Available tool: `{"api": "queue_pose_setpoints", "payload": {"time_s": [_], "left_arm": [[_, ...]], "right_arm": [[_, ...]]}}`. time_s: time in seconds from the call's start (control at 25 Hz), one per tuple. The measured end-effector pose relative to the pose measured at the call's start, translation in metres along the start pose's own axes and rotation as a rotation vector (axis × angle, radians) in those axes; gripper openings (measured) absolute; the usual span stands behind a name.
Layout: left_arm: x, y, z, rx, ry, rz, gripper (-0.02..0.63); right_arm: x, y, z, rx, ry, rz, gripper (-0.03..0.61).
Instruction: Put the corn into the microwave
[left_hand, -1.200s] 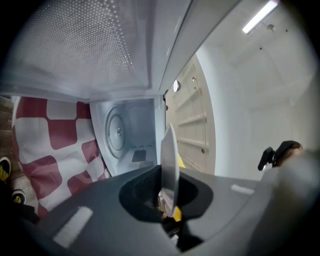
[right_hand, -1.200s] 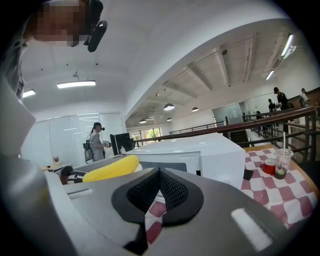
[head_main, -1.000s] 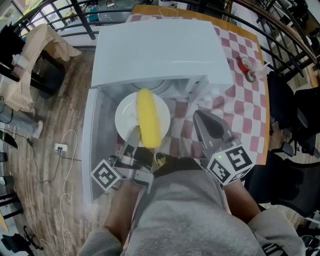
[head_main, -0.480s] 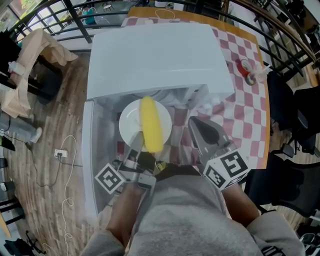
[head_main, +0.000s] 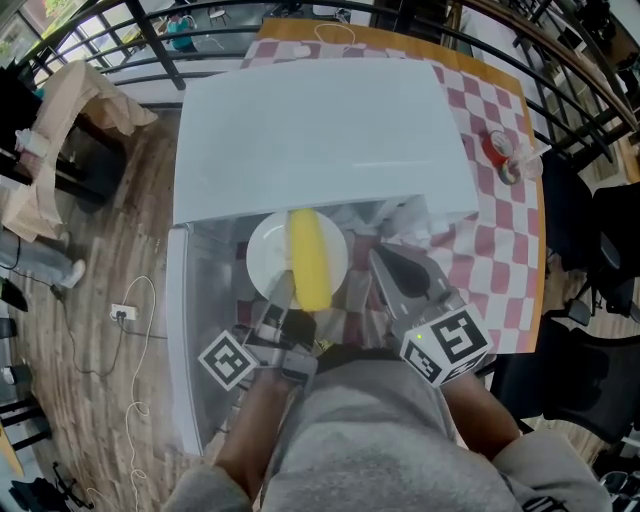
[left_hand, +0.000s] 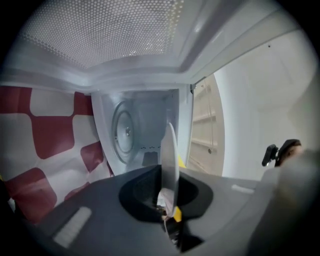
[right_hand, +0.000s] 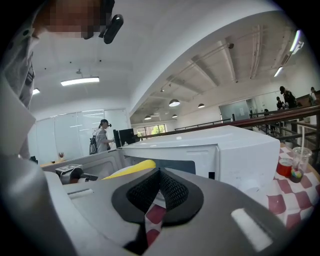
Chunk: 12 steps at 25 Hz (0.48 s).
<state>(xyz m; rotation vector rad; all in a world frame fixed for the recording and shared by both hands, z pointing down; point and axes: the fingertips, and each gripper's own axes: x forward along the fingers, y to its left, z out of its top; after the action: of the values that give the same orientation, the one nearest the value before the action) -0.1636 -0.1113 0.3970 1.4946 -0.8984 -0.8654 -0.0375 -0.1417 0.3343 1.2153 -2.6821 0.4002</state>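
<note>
Checkered tablecloth (head_main: 500, 235); microwave (head_main: 320, 130) open; left tool (head_main: 283, 292) pinching plate (head_main: 262, 258) rim, corn (head_main: 308, 255) atop; right tool (head_main: 380, 258) pressed together

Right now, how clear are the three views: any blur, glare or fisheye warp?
Head view: sharp, evenly lit, the corn and white microwave clear. Left gripper view: heavy fisheye, dark corners, the plate rim soft close up, bright wash at right. Right gripper view: fisheye curves the ceiling beams; near jaws soft, the microwave behind sharp.
</note>
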Motion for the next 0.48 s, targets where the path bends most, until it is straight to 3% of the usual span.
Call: {"api": "queue_pose_setpoints", "payload": {"time_s": [0.48], "left_arm": [[0.024, 0.027, 0.012, 0.014, -0.011, 0.023, 0.02]], "right_arm": [[0.019, -0.004, -0.004, 0.003, 0.009, 0.005, -0.002]]}}
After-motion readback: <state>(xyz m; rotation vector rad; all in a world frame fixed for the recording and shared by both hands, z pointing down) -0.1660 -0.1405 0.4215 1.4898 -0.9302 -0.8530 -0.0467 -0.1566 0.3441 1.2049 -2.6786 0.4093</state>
